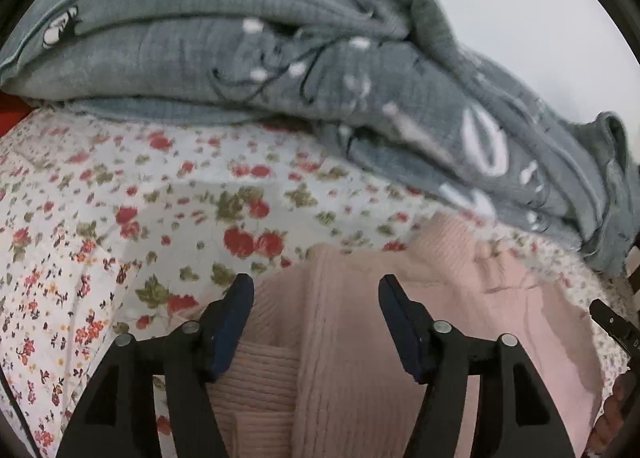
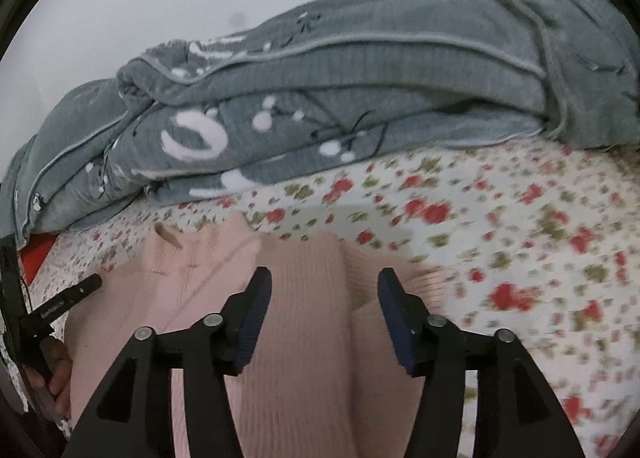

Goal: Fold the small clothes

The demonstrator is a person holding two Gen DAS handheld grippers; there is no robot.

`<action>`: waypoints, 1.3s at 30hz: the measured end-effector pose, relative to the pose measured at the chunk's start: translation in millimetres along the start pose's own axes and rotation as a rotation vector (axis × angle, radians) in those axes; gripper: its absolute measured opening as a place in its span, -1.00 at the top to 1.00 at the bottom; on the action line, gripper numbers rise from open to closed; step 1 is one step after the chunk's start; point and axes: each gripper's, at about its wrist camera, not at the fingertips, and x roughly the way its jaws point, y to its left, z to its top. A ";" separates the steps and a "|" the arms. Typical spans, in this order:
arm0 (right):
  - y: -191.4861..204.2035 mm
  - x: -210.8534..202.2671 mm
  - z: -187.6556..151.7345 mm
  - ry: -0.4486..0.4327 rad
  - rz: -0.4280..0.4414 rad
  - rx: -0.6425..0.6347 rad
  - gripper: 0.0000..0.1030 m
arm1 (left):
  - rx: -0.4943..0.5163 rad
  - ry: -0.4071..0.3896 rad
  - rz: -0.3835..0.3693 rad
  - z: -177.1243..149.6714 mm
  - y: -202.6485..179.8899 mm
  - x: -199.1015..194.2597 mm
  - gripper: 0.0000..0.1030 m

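A pink ribbed knit sweater (image 1: 340, 358) lies partly folded on the floral bed sheet (image 1: 100, 217). My left gripper (image 1: 316, 286) hovers over its left part, jaws open, and the pads do not press the fabric. My right gripper (image 2: 324, 278) stands open over the right part of the sweater (image 2: 296, 338), above a folded sleeve edge. The other gripper's black finger shows at each view's edge: the right one (image 1: 612, 322) and the left one (image 2: 68, 298). The sweater's collar (image 2: 180, 246) points toward the blanket.
A thick grey blanket (image 1: 280, 57) with white and black print is bunched along the far side of the bed, also in the right wrist view (image 2: 320, 117). The floral sheet (image 2: 520, 258) spreads to the right. A hand (image 2: 56, 378) grips a handle at the left edge.
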 end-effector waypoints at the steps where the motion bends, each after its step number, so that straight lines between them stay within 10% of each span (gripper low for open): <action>1: -3.6 -8.2 0.0 -0.009 -0.009 0.003 -0.22 | 0.001 -0.017 -0.009 0.3 -0.2 -3.7 -0.25; 13: -43.8 -29.3 -57.7 0.118 0.163 0.033 -0.32 | -0.042 -0.074 -0.088 -3.3 5.2 -38.4 -0.28; 22: -25.5 -17.4 -59.1 0.154 0.166 -0.064 -0.20 | -0.052 0.026 -0.086 -65.5 36.4 -70.7 -0.28; 32: -21.0 -5.3 -55.4 0.173 0.152 -0.073 -0.24 | -0.039 0.087 -0.080 -59.5 29.6 -44.6 -0.52; 34: -22.4 -1.8 -53.0 0.175 0.165 -0.059 -0.23 | -0.029 0.086 -0.077 -59.3 27.6 -44.5 -0.42; 36: -21.6 -3.3 -53.1 0.163 0.180 -0.062 0.28 | -0.024 0.078 -0.142 -61.4 28.7 -47.7 0.39; 39: -23.2 -12.4 -53.3 0.119 0.211 -0.059 0.57 | -0.050 0.041 -0.212 -62.6 35.5 -54.8 0.60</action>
